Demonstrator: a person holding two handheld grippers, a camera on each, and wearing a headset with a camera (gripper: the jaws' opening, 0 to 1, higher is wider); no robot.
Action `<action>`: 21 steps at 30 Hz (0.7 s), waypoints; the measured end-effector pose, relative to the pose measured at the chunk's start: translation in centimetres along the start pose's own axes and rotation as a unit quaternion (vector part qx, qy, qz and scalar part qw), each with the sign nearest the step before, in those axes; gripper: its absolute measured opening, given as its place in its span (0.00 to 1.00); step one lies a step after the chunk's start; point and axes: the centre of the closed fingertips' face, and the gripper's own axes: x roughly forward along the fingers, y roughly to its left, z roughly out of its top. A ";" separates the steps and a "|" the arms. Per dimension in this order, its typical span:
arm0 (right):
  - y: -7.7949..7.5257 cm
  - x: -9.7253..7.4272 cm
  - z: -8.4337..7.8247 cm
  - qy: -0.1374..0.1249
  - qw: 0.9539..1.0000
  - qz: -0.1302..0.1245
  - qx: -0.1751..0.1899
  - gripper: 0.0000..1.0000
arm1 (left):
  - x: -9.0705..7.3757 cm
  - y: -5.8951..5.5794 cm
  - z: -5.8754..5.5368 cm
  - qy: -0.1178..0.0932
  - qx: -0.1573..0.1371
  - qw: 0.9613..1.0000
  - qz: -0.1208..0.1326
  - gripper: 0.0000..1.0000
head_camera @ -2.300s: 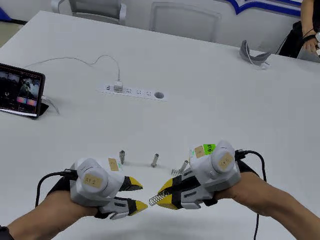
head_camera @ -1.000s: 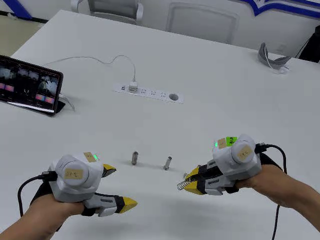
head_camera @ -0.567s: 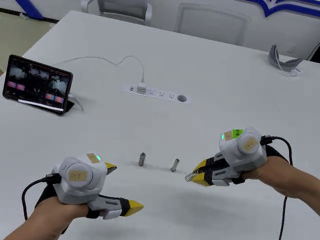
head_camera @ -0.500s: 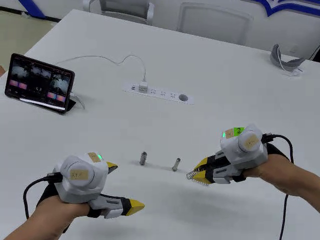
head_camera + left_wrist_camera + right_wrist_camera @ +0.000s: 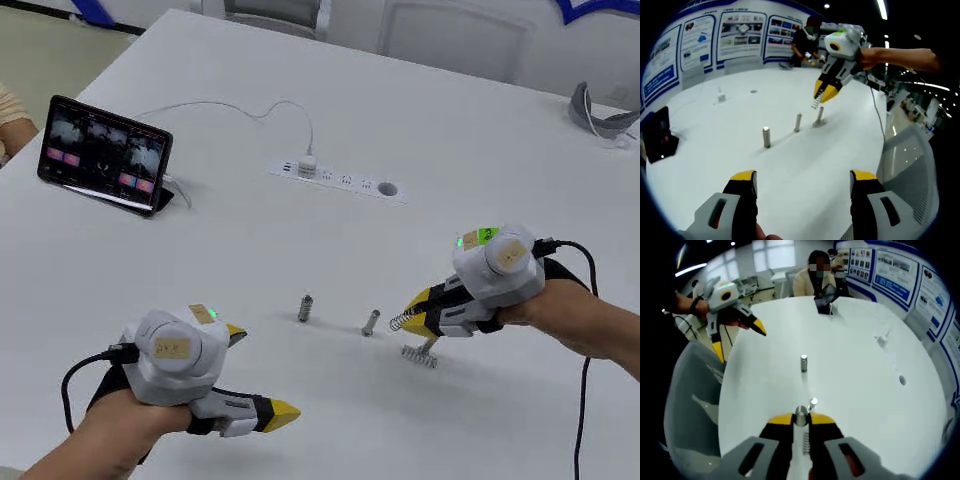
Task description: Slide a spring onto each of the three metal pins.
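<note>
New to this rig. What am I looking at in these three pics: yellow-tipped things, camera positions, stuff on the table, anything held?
No robot here: a person holds a hand-held gripper in each hand, each with two yellow-tipped jaws. The rectangular picture comes from a headset camera looking down at the white table. The two round pictures come from fisheye cameras riding on those hand-held grippers, looking along their jaws. On the table three metal pins stand in a row; a tablet and a power strip sit farther back. The right hand-held gripper is shut on a spring, held close to the pin nearest it; what looks like another spring lies at that pin's foot. The left hand-held gripper is open and holds nothing.
</note>
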 end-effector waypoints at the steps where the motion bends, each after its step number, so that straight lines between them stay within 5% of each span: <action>1: -0.2 0.2 0.1 0.001 1.000 -0.001 -0.001 0.13 | -0.1 0.1 -0.1 0.001 -0.001 1.000 0.001 0.77; 21: -1.9 2.6 0.4 0.012 1.000 0.001 -0.007 0.13 | -1.3 1.3 -1.1 0.005 -0.021 1.000 0.018 0.77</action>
